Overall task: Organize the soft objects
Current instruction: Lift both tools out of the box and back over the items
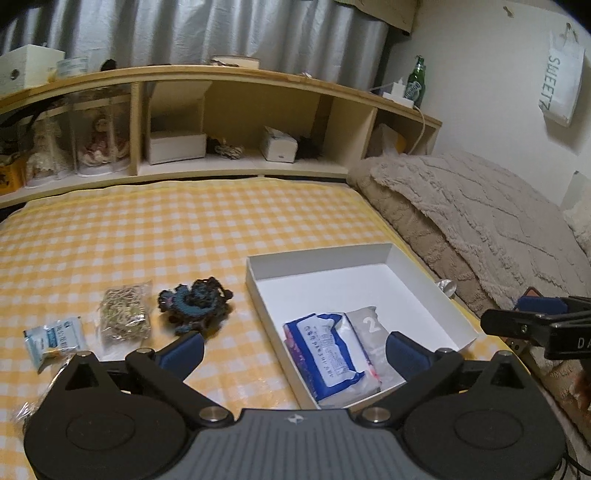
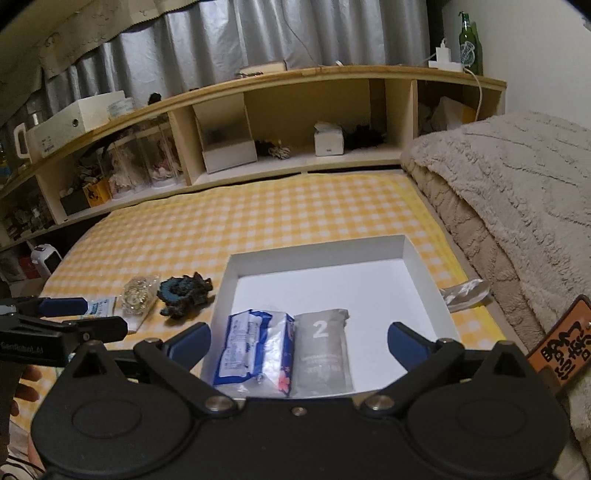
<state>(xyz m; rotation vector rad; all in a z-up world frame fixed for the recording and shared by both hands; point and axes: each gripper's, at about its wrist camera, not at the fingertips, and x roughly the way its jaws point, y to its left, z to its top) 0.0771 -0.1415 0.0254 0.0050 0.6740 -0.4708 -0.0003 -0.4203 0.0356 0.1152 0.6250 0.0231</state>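
left gripper [image 1: 293, 345] wide open, nothing between the pads, hanging over the near left wall of the white box [image 1: 424, 258]. right gripper [image 2: 299, 341] equally wide and empty, above the near part of the same box. inside, at the near left end: a blue and white tissue pack [image 2: 253, 347] touching a grey pouch marked 2 [image 2: 323, 350], side by side, rest of the box floor bare.

likely step in hand: fetching the next soft piece from the row left of the box. closest is the dark crocheted piece [image 1: 194, 306], just beside the box wall; then a clear bag of pale cord [image 1: 125, 314]; farthest left a small blue and white packet [image 1: 53, 338]. best to come down straight over the crochet, pinch at its thick middle so loose edges do not trail, lift clear of the wall, set down in the bare far half without stacking on the packs. a crinkly bag may slip, so better a grip across its bulk than at a corner.

beneath all this, a yellow checked cloth [image 1: 184, 229], flat and soft. to the right, a beige fluffy blanket [image 1: 480, 221]. at the far side a low wooden shelf [image 1: 240, 77] with boxes and dolls, a green bottle [image 1: 416, 81] at its right end, grey curtains [image 1: 221, 29] behind.
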